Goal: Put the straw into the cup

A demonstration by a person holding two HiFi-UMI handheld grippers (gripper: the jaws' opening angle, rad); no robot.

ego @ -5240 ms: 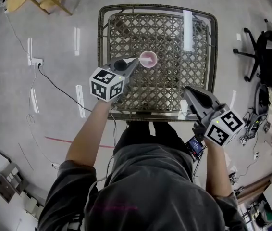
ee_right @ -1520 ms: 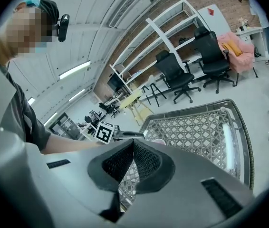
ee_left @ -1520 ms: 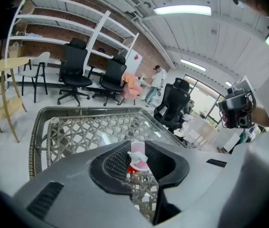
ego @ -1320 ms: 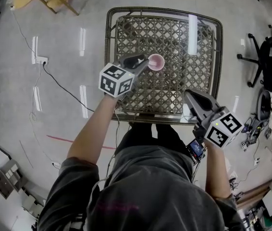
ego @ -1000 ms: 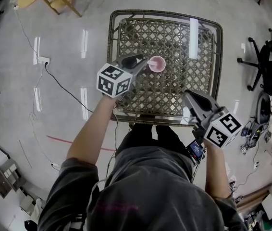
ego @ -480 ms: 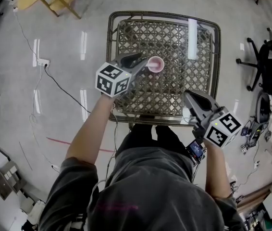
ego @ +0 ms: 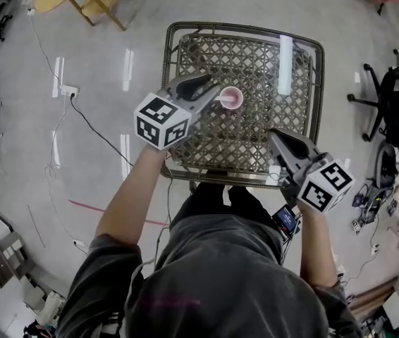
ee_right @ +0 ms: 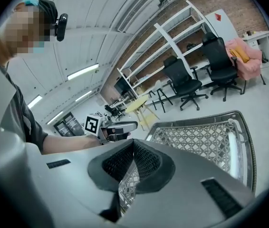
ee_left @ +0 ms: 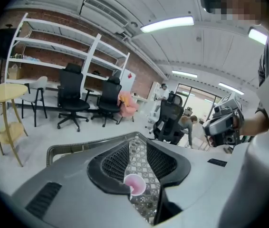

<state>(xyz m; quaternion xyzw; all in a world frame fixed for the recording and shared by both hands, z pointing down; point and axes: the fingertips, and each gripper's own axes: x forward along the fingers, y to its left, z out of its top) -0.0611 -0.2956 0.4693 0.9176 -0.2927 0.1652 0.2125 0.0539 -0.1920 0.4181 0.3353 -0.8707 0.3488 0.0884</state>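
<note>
Lattice table (ego: 256, 138) ahead. Right gripper (ego: 274, 136) over near right edge, jaws closed, empty. Left gripper (ego: 213, 90) just left of pink cup (ego: 233, 98), jaws slightly apart; we see cup through gap. Cup upright, left of table centre. White straw (ego: 223, 98) crosses cup's left rim, long axis left-right, outer end toward left gripper.
</note>
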